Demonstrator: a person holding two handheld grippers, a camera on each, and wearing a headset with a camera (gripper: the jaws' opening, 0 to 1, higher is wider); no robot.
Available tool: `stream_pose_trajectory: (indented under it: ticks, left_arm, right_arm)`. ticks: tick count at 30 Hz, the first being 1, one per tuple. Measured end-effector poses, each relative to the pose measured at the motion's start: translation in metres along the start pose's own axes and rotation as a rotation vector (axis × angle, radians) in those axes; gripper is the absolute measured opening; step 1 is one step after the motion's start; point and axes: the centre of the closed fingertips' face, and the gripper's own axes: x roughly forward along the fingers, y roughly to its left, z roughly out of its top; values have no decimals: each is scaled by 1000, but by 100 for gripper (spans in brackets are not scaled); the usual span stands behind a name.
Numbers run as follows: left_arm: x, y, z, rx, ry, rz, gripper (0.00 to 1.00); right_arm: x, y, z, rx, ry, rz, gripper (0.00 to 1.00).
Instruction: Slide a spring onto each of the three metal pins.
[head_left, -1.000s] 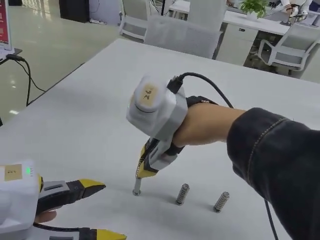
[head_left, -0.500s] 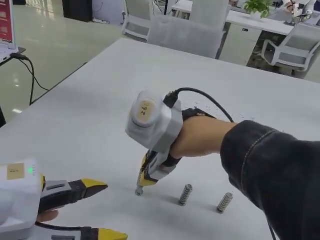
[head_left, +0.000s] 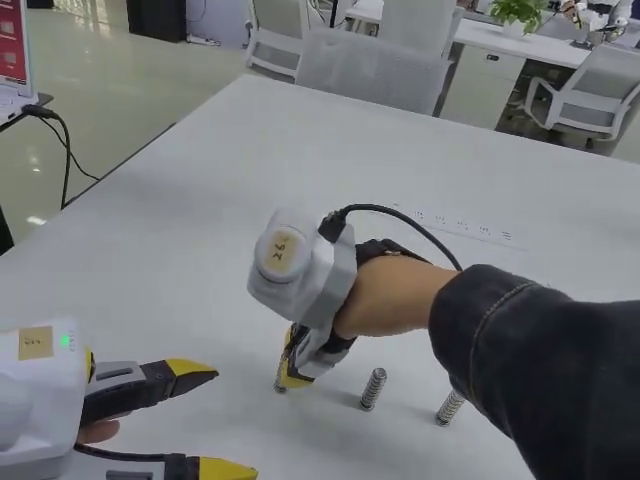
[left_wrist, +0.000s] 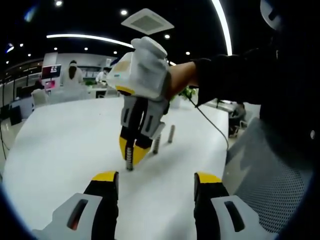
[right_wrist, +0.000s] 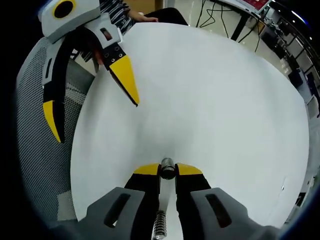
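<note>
My right gripper (head_left: 288, 378) points down at the white table (head_left: 200, 220), shut on a spring (head_left: 280, 384) that stands on the leftmost pin. In the right gripper view the yellow fingertips (right_wrist: 146, 170) pinch the spring's round top (right_wrist: 167, 168), with coils (right_wrist: 160, 224) showing lower between the fingers. Two more upright springs (head_left: 373, 388) (head_left: 447, 407) stand to its right. My left gripper (head_left: 232, 422) waits open at the lower left with nothing in it. From the left gripper view, the right gripper (left_wrist: 131, 152) holds the near spring (left_wrist: 129, 162), with the other springs (left_wrist: 156, 144) (left_wrist: 171, 134) behind.
A black cable (head_left: 400, 215) runs from the right gripper across the table. Office chairs (head_left: 360, 65) and desks stand beyond the far edge. The left gripper (right_wrist: 98, 123) hangs near the table edge in the right gripper view.
My right gripper has sunk lower along the leftmost pin, its fingertips now close to the table. The left gripper has stayed in place.
</note>
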Motion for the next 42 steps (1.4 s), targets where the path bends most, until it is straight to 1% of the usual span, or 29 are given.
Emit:
stream_pose_trajectory:
  ticks: [11, 14, 19, 25, 31, 39, 42]
  left_arm:
    - [0, 0, 0, 1, 3, -1, 56]
    - [0, 0, 0, 1, 4, 0, 56]
    - [0, 0, -1, 0, 8, -2, 56]
    - [1, -1, -1, 2, 10, -6, 56]
    - [2, -2, 0, 2, 11, -9, 56]
    - [2, -2, 0, 2, 14, -10, 56]
    - [4, -3, 0, 4, 16, -14, 56]
  right_arm:
    - [1, 0, 0, 6, -3, 3, 9]
    - [1, 0, -1, 6, -5, 1, 14]
    - [0, -1, -3, 21, -11, -2, 18]
    - [-2, -1, -11, 45, -12, -9, 27]
    - [-2, 2, -19, 74, -17, -4, 33]
    - [-10, 1, -25, 138, -57, -15, 43]
    - [-12, 3, -28, 149, -64, -16, 44]
